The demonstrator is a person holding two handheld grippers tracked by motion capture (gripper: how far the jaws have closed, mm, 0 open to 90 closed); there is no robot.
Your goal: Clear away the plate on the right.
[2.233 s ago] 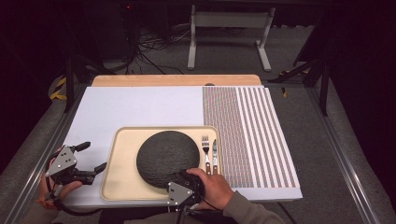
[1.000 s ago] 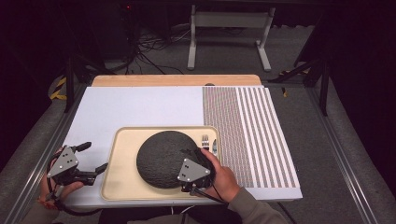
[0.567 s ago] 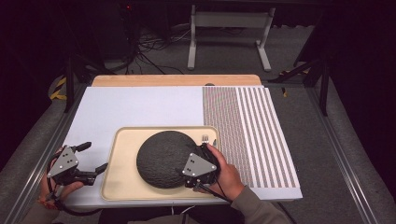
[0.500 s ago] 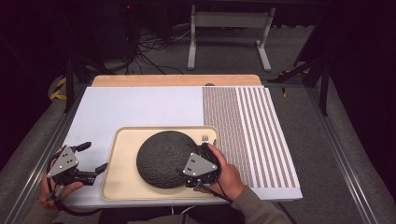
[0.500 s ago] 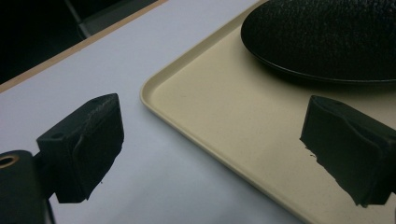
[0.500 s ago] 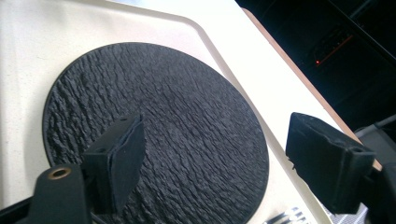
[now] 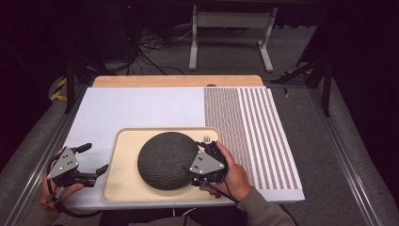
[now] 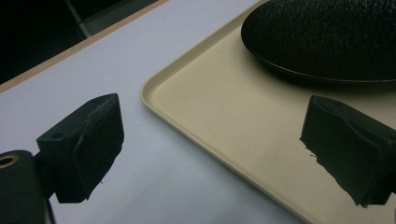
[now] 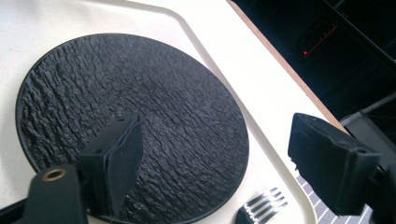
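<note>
A black textured plate (image 7: 165, 160) lies in the middle of a beige tray (image 7: 123, 181). My right gripper (image 7: 208, 147) hovers at the plate's right edge, over the tray's right side, jaws open with nothing between them. In the right gripper view the plate (image 9: 130, 116) spreads beneath the open right gripper (image 9: 224, 156), and fork tines (image 9: 262, 206) poke out at the bottom. The fork's tines (image 7: 206, 138) also peek out beyond that gripper in the high view. My left gripper (image 7: 95, 157) rests open at the tray's left rim (image 8: 187, 126); its jaws straddle the rim without touching it.
The tray sits on a white board (image 7: 141, 108), with a striped placemat (image 7: 259, 127) on its right half. A wooden strip (image 7: 179, 81) runs along the far edge. A metal stand (image 7: 230, 28) and cables lie on the floor beyond.
My right gripper has travelled from the tray's front edge up and to the right, and now covers most of the cutlery. Over the last half second it barely shifted. The left gripper stayed put.
</note>
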